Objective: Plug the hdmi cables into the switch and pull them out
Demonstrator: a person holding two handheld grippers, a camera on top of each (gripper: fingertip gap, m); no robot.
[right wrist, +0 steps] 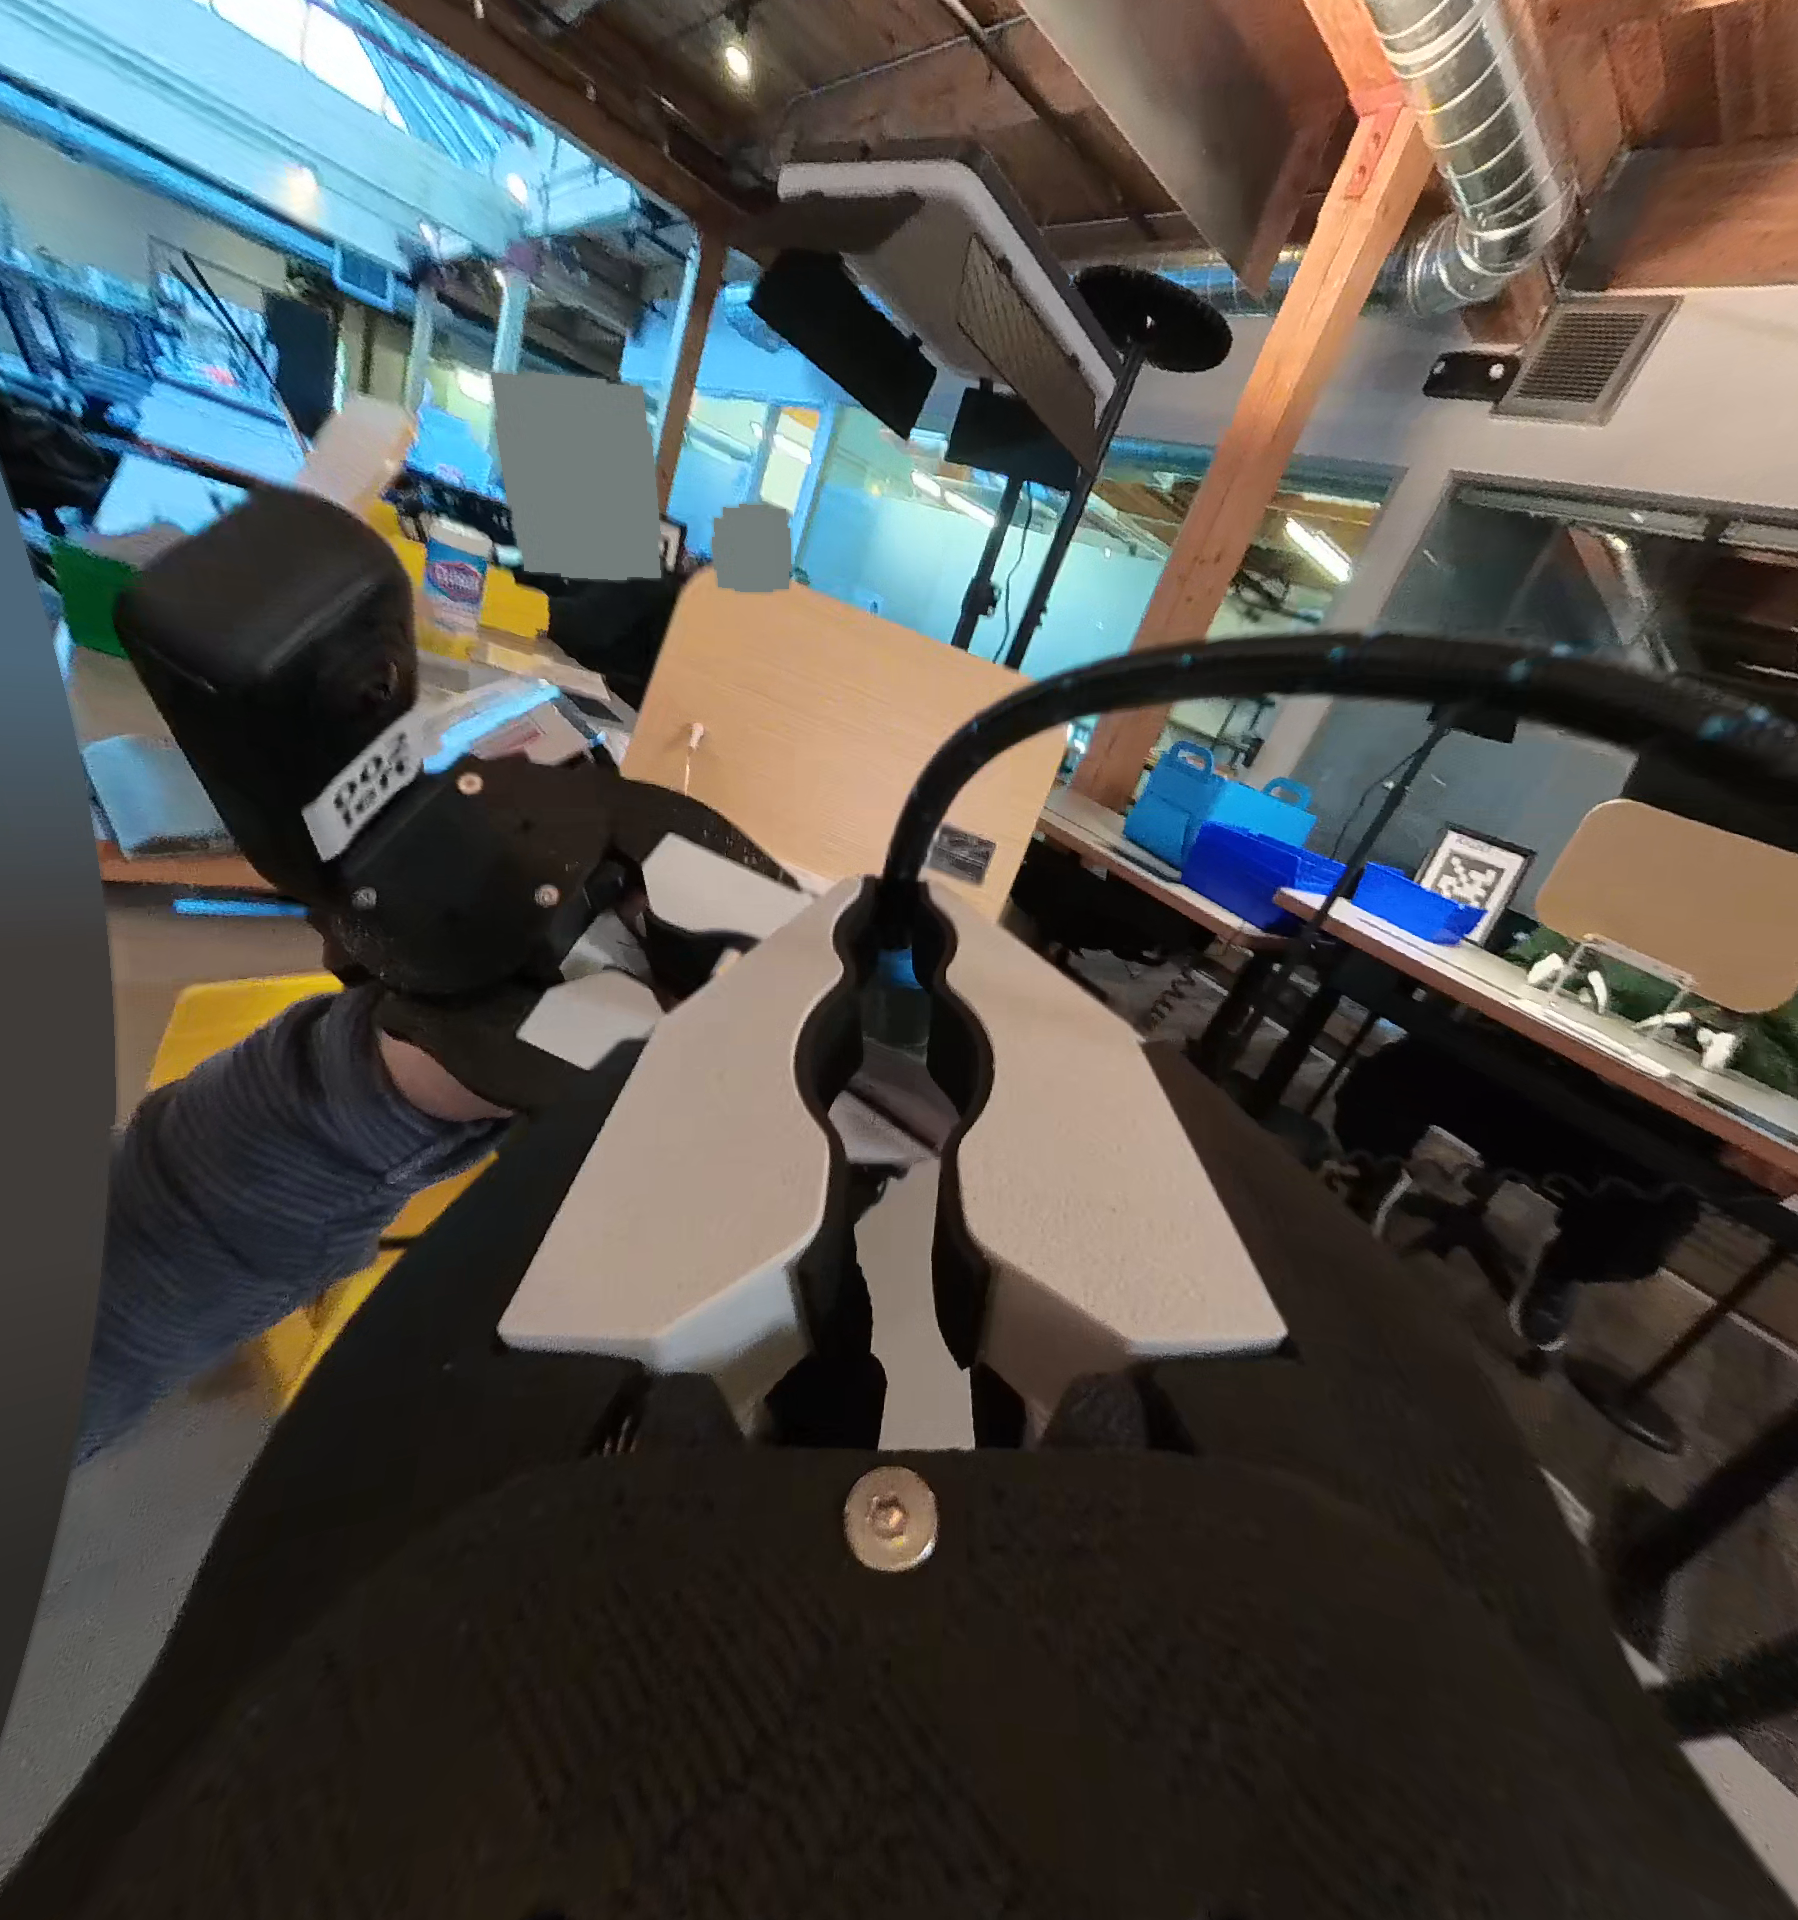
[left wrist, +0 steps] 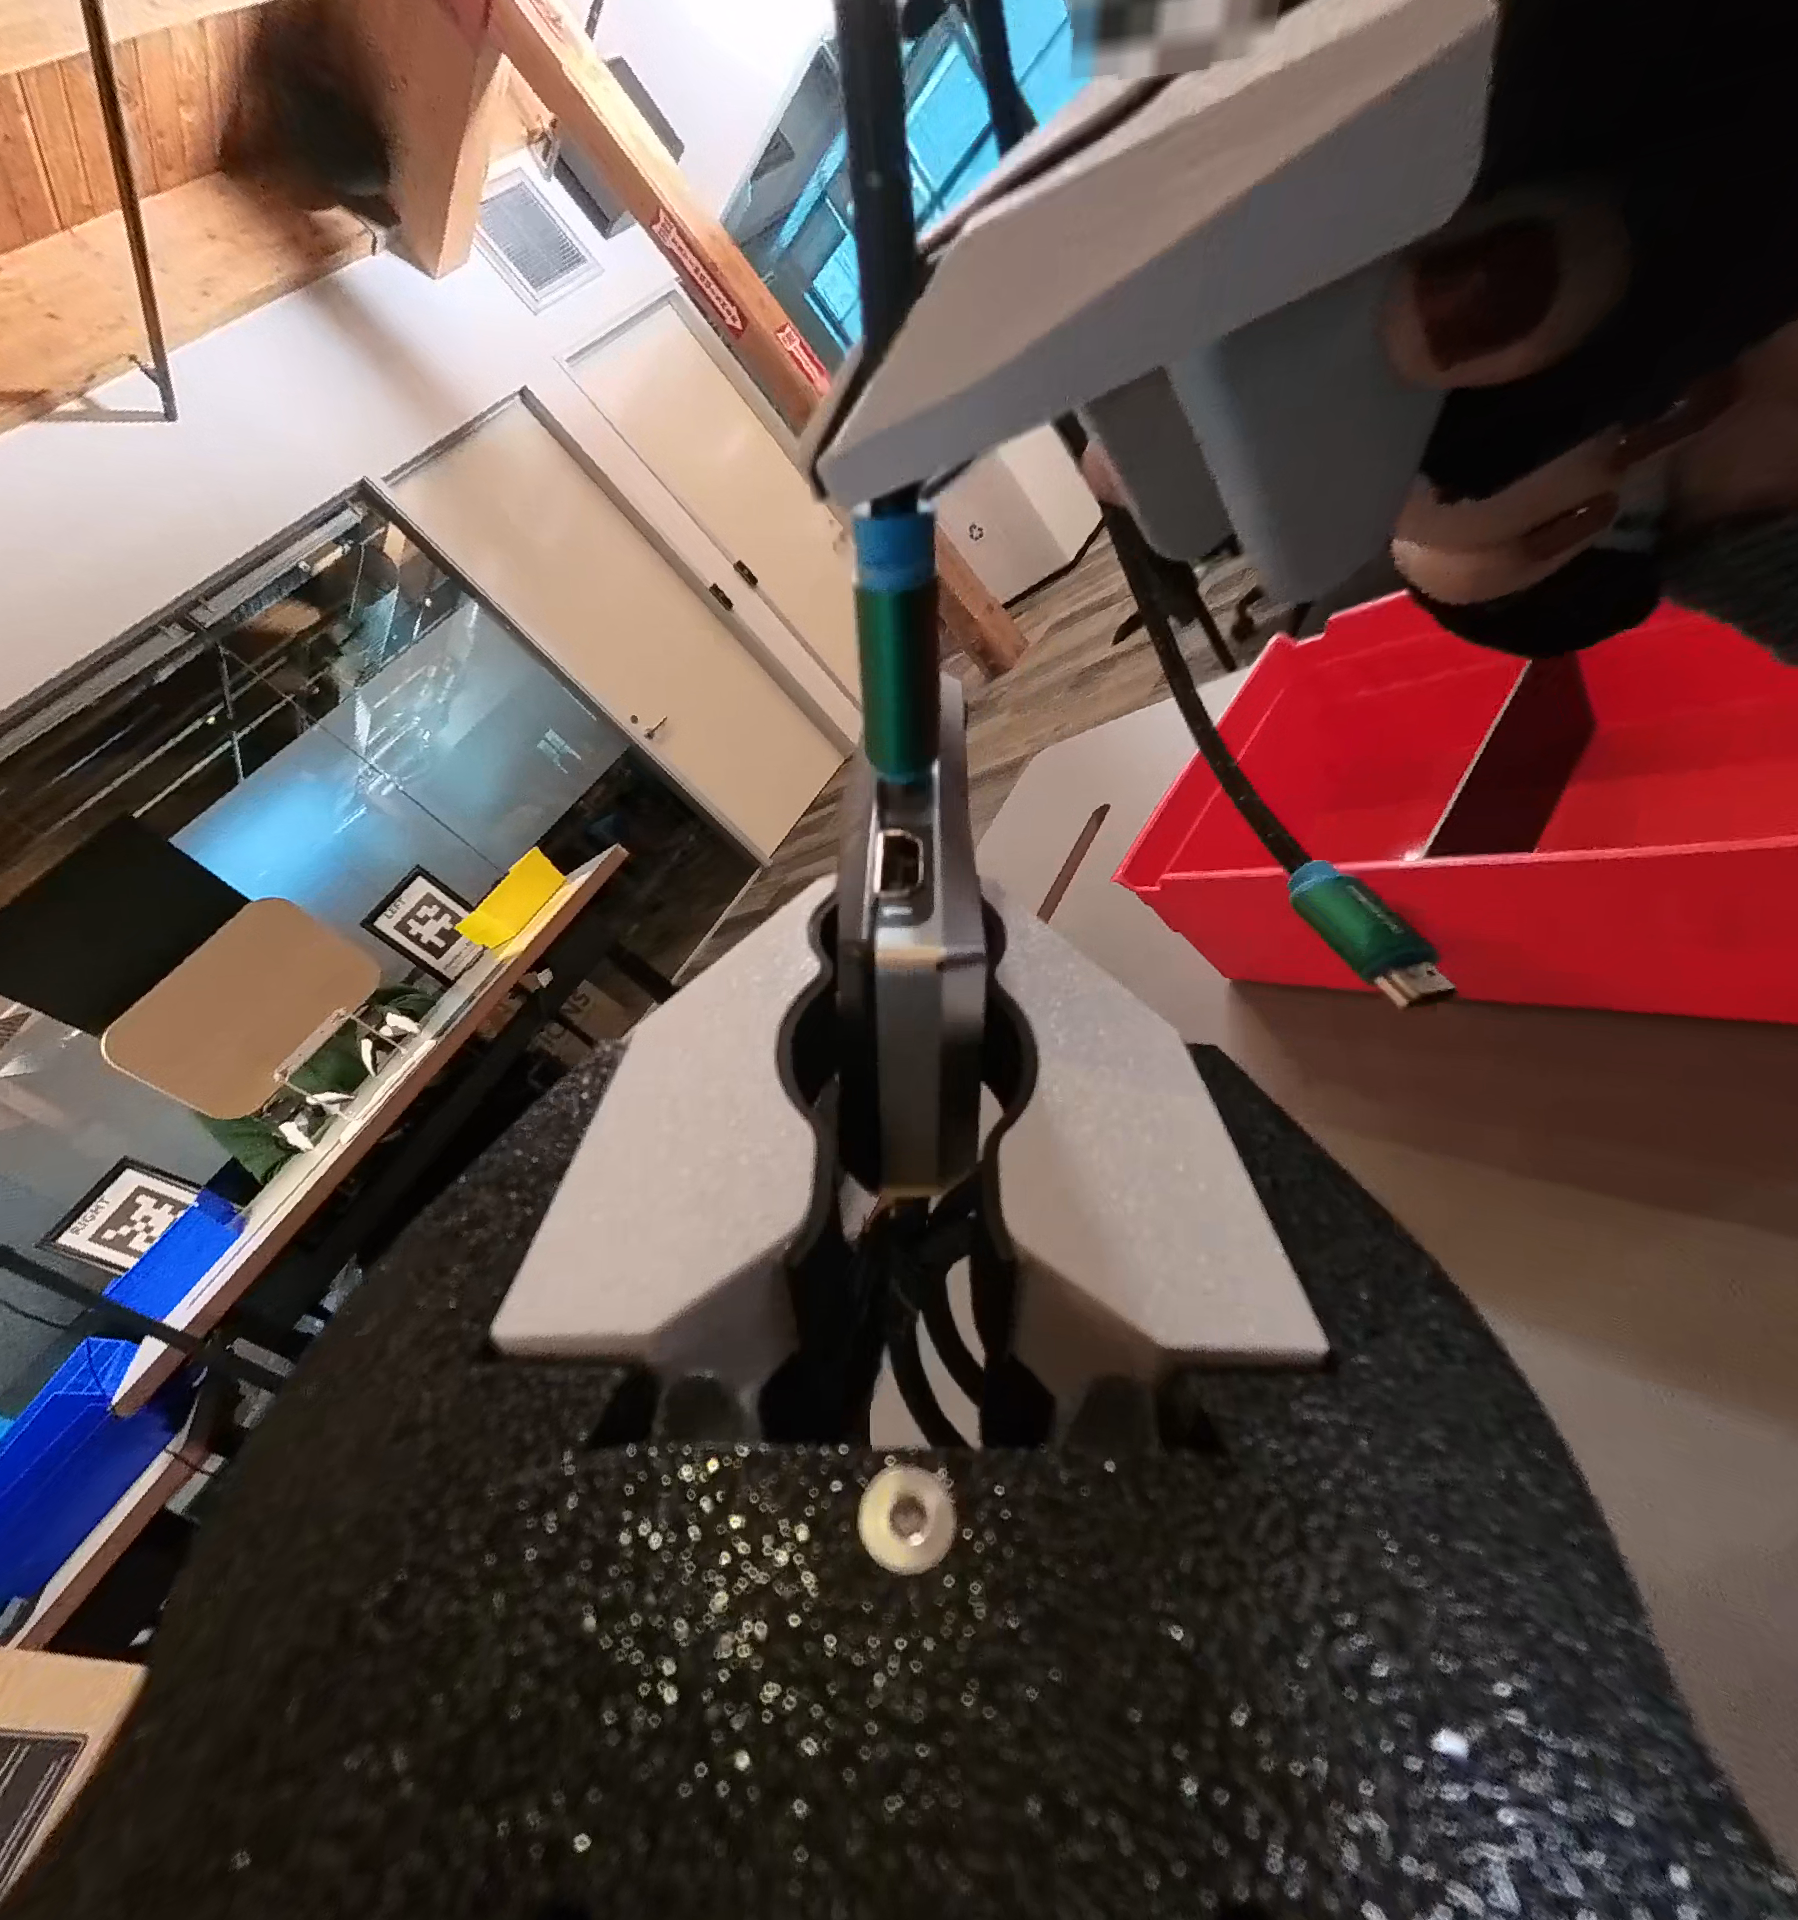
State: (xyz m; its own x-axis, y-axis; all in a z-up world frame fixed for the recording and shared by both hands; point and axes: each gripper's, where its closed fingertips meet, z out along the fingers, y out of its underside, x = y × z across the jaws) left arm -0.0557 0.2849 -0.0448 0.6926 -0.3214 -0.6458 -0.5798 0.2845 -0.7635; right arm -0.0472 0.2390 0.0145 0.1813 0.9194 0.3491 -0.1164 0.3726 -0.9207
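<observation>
In the left wrist view my left gripper (left wrist: 910,925) is shut on the grey HDMI switch (left wrist: 916,1049) and holds it edge-on, raised off the table. A green-and-blue HDMI plug (left wrist: 890,675) stands against the switch's upper port; how deep it sits I cannot tell. Below it is an empty port (left wrist: 890,862). My right gripper (left wrist: 879,473) comes from above, shut on that plug's blue end. In the right wrist view the right gripper (right wrist: 893,920) pinches the plug (right wrist: 890,977), and its black cable (right wrist: 1290,660) arcs right. A second plug (left wrist: 1362,935) hangs loose.
A red bin (left wrist: 1653,862) stands on the tan table (left wrist: 1497,1247) to the right. A yellow bin (right wrist: 230,1023) lies below the left gripper's body (right wrist: 459,862) and the person's sleeve (right wrist: 251,1164). Tables with blue bins (right wrist: 1279,852) stand farther off.
</observation>
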